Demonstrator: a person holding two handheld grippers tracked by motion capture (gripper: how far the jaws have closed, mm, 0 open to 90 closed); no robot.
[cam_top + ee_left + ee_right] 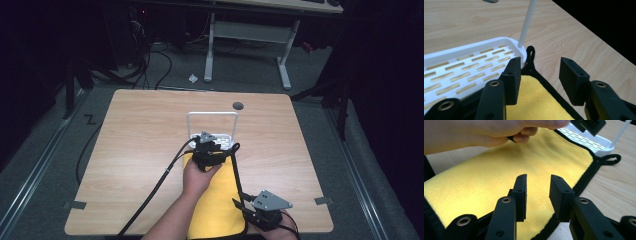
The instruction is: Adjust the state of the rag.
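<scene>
Yellow cloth [216, 210] lies flat on the table [135, 150], far edge touching the white slotted tray [461, 67]. Left gripper [539, 75] over that edge, jaws wide apart, empty. Right gripper [537, 192] over the cloth's right edge, jaws parted, holding nothing.

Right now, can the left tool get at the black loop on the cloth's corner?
Probably yes. The left tool is open, and the black loop lies just beyond its tips on bare table beside the white tray. Nothing covers it, though the tray's corner and upright rod crowd one side.
</scene>
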